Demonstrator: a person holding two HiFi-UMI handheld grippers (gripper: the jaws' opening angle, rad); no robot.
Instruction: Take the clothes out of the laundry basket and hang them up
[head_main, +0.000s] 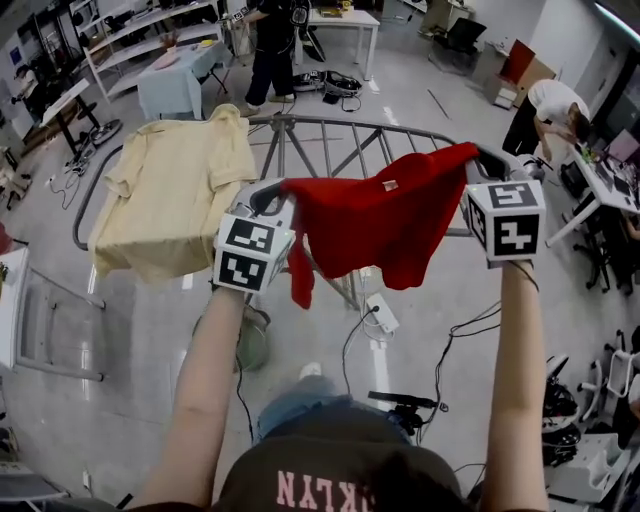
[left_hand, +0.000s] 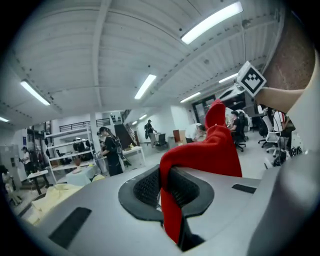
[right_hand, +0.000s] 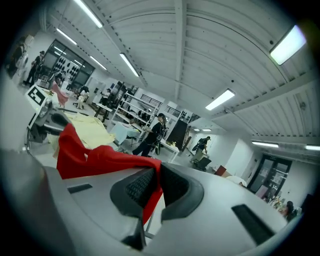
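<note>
**Red garment held stretched between both grippers over the drying rack**

A red fabric garment (head_main: 385, 215) hangs in the air between the two grippers, spread wide in front of the person. A small pale label shows near its upper edge. It sits above the near side of the grey metal tube drying rack (head_main: 330, 130), and one loose red end droops down just beside the left gripper's marker cube.

The left gripper (head_main: 268, 198) is clamped on the garment's left edge. In the left gripper view the dark ribbed pads (left_hand: 150, 187) are pressed together on a fold of red cloth (left_hand: 210, 150), which runs down through them and on toward the right gripper.

The right gripper (head_main: 480, 158) is clamped on the opposite upper corner. In the right gripper view a strip of the red cloth (right_hand: 95, 157) is pinched between the closed pads (right_hand: 137, 187), with a tail hanging beneath them.

A pale yellow short-sleeved shirt (head_main: 170, 190) is already draped over the left end of the rack, apart from the red garment. The rack stands on the grey floor (head_main: 130, 400), where cables trail near the person's feet.
</note>
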